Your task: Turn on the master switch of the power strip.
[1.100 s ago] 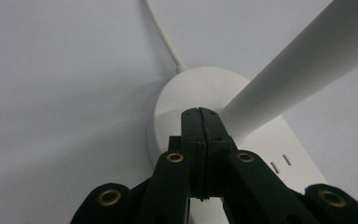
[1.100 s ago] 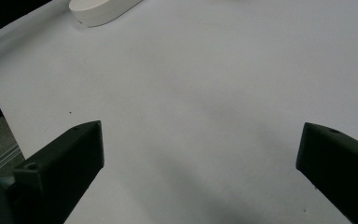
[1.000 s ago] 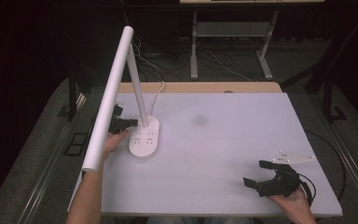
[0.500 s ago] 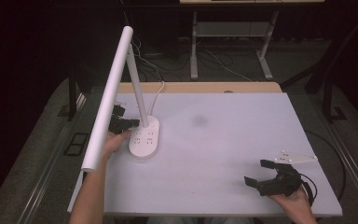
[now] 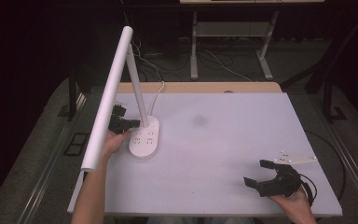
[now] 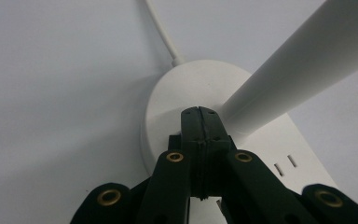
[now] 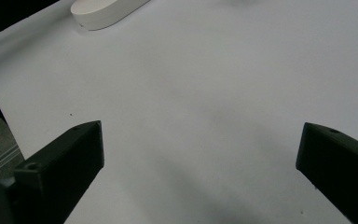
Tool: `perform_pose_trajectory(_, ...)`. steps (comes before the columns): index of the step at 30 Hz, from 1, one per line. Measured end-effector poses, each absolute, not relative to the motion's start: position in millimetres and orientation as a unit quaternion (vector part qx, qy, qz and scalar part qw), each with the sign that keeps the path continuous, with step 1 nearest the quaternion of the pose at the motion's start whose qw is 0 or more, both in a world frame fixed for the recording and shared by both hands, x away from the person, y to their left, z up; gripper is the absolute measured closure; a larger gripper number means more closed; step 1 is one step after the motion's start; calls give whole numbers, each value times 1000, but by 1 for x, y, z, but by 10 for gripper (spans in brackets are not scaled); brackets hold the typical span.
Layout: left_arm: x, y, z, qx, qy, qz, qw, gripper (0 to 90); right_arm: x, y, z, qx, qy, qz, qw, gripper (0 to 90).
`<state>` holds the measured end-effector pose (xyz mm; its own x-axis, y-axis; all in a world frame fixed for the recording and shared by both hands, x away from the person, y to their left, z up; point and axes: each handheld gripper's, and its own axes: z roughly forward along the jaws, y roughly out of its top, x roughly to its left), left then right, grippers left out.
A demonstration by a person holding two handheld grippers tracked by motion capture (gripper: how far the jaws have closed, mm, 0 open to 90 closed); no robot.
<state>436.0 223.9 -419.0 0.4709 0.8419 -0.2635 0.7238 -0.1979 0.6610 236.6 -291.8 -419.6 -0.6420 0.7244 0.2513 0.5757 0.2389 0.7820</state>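
Lamp [image 5: 137, 107] stands toward the left side of the desk [image 5: 223, 140], its oval white base [image 5: 144, 136] flat on the pale surface, its stem rising at a slant from the back of the base and its long white tube head [image 5: 108, 95] reaching out over the desk's left edge. A white cord [image 5: 160, 92] runs from the rear of the base toward the far edge. The left claw [image 5: 131, 123] sits at the base just where the stem meets it; in the left gripper view its two black jaws are pressed together with nothing between them, their tips [image 6: 199, 116] on top of the base [image 6: 177, 98] beside the foot of the stem [image 6: 289, 70]. The right claw [image 5: 261, 173] rests near the front right corner of the desk, well apart from the lamp, its jaws spread wide and empty; in the right gripper view bare desk [image 7: 200, 93] lies between them and the end of the lamp base [image 7: 105, 11] shows far off at the top
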Motion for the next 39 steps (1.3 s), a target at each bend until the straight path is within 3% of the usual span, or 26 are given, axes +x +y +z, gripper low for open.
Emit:
perform_pose_trajectory(19, 437, 222, -421, 756, 527, 65, 384, 900, 236, -290, -419, 412, 783, 458, 81, 3)
perform_pose_trajectory(39, 431, 231, -413, 759, 522, 99, 376, 900, 237, -291, -419, 413, 782, 459, 85, 3)
